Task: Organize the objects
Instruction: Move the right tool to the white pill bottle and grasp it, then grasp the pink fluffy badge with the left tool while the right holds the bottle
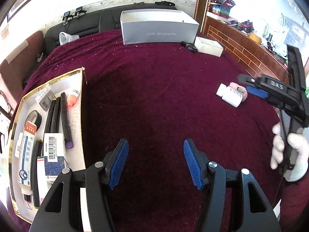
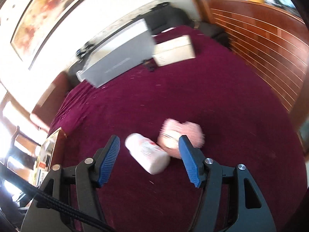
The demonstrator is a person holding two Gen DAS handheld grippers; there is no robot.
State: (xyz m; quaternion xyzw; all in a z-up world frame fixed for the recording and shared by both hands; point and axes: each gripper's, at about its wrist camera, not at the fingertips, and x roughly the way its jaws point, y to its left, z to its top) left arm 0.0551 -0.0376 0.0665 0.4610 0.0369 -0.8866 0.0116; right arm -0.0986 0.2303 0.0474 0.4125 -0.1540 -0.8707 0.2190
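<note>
A white bottle (image 2: 147, 155) lies on its side on the maroon cloth (image 2: 173, 100), touching a pink fluffy item (image 2: 181, 133). My right gripper (image 2: 149, 147) is open, its jaws either side of the bottle and just above it. In the left wrist view the bottle (image 1: 229, 94) and pink item (image 1: 239, 90) lie at the right, with the right gripper (image 1: 251, 86) over them. My left gripper (image 1: 156, 154) is open and empty over bare cloth, beside a gold-rimmed tray (image 1: 82, 100) filled with markers (image 1: 65, 119), tape and small boxes.
A large grey open box (image 1: 160, 30) stands at the far edge of the cloth. A small white box (image 1: 208, 46) and a dark small bottle (image 1: 189, 46) lie to its right. A wooden panelled counter (image 1: 243, 46) borders the right side.
</note>
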